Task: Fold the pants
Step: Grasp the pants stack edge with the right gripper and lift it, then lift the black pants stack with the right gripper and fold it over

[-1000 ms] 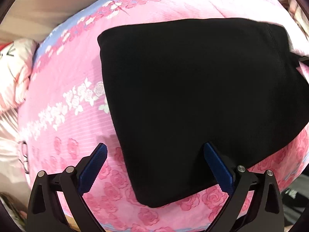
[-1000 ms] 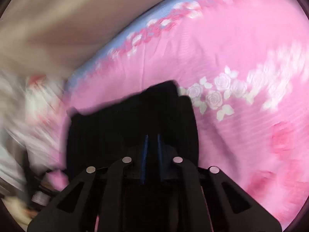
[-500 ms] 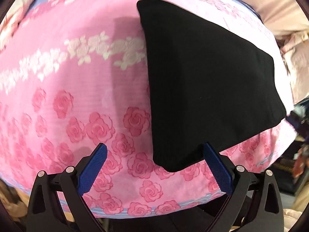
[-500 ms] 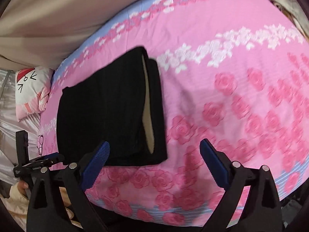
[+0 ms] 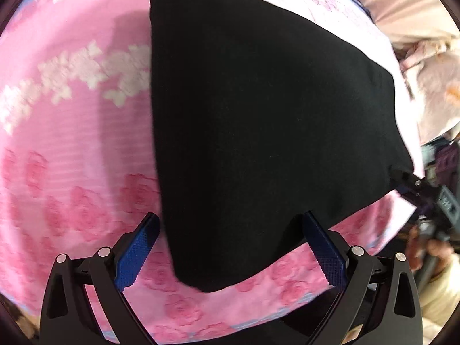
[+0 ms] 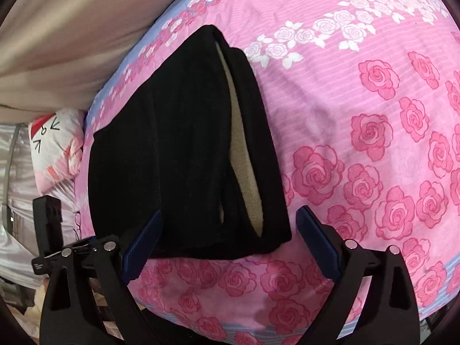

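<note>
With both grippers open and empty, you line up the next fold.
The pants (image 6: pixel 184 149) lie folded on the pink bedspread (image 6: pixel 359 92); right gripper (image 6: pixel 227 238), jaws just opened, and left gripper (image 5: pixel 230 244) straddle near corners. Pinch every layer squarely.

Quick count of what's on show: one pair of black pants (image 6: pixel 184 155), folded into a single bundle, with one strip of cream fleece lining (image 6: pixel 244 166) peeking out. One pink rose-print bedsheet (image 6: pixel 359 115) under it. One pillow with a cartoon cat face (image 6: pixel 54 146) off at the bed's edge. Two grippers total, the left gripper (image 5: pixel 230 251) and the right gripper (image 6: pixel 228 243), each with two blue-padded fingers, so four pads in all. One beige curtain-like cloth (image 6: pixel 72 28) behind the bed.
</note>
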Motion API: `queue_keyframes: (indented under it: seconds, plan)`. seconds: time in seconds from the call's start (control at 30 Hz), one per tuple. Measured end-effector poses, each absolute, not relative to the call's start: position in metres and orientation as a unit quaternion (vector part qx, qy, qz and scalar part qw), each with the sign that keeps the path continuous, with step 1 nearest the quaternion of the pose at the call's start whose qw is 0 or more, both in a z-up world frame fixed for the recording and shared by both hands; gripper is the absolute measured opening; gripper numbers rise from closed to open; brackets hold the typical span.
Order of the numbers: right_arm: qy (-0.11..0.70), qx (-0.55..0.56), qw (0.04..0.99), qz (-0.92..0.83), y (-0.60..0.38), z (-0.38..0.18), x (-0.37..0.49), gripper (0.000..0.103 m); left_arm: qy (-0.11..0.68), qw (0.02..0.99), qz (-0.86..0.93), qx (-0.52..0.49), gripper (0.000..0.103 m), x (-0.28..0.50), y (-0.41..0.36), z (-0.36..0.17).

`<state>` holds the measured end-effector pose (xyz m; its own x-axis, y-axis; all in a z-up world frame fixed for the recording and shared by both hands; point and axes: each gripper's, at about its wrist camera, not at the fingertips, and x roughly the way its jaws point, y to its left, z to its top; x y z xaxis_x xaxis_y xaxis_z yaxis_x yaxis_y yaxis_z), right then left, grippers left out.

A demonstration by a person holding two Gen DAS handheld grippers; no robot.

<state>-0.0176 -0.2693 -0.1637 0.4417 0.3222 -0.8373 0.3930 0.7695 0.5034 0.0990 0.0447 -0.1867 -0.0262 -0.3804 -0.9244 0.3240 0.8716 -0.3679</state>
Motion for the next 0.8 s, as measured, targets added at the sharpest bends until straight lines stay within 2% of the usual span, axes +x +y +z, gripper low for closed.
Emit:
queue_keyframes:
  seconds: [0.2, 0.23, 0.3, 0.33, 0.43, 0.47, 0.53, 0.6, 0.63, 0.73, 0.8]
  plan:
    - [0.52, 0.359, 0.775, -0.019, -0.276, -0.164, -0.016, 0.086, 0.654, 0.712, -0.253, -0.03, 0.096, 0.116, 0.034, -0.187]
    - [0.52, 0.359, 0.775, -0.012, -0.275, -0.163, -0.014, 0.076, 0.65, 0.715, -0.258, -0.023, 0.096, 0.12, 0.027, -0.186]
    - [0.526, 0.34, 0.78, -0.011, -0.272, -0.161, -0.009, 0.064, 0.648, 0.717, -0.256, -0.018, 0.096, 0.127, 0.021, -0.189]
    - [0.528, 0.334, 0.781, 0.0, -0.27, -0.161, -0.007, 0.055, 0.648, 0.719, -0.251, -0.013, 0.097, 0.129, 0.017, -0.19]
    - [0.531, 0.329, 0.781, 0.01, -0.271, -0.161, -0.01, 0.056, 0.644, 0.725, -0.244, 0.002, 0.096, 0.119, 0.004, -0.193]
    - [0.53, 0.333, 0.78, 0.01, -0.272, -0.163, -0.012, 0.064, 0.642, 0.726, -0.245, 0.004, 0.095, 0.117, 0.001, -0.19]
    - [0.525, 0.347, 0.777, 0.01, -0.274, -0.165, -0.013, 0.069, 0.64, 0.728, -0.243, 0.006, 0.095, 0.117, -0.002, -0.189]
    - [0.527, 0.337, 0.78, 0.003, -0.27, -0.164, -0.012, 0.069, 0.64, 0.732, -0.235, 0.003, 0.098, 0.117, -0.005, -0.189]
    - [0.529, 0.33, 0.782, 0.001, -0.268, -0.163, -0.011, 0.068, 0.639, 0.734, -0.231, 0.004, 0.098, 0.117, -0.005, -0.189]
    - [0.53, 0.334, 0.78, 0.007, -0.266, -0.161, -0.009, 0.053, 0.642, 0.732, -0.227, 0.008, 0.096, 0.12, -0.009, -0.189]
    - [0.529, 0.334, 0.78, 0.008, -0.265, -0.158, -0.01, 0.047, 0.638, 0.733, -0.234, 0.008, 0.082, 0.119, -0.012, -0.185]
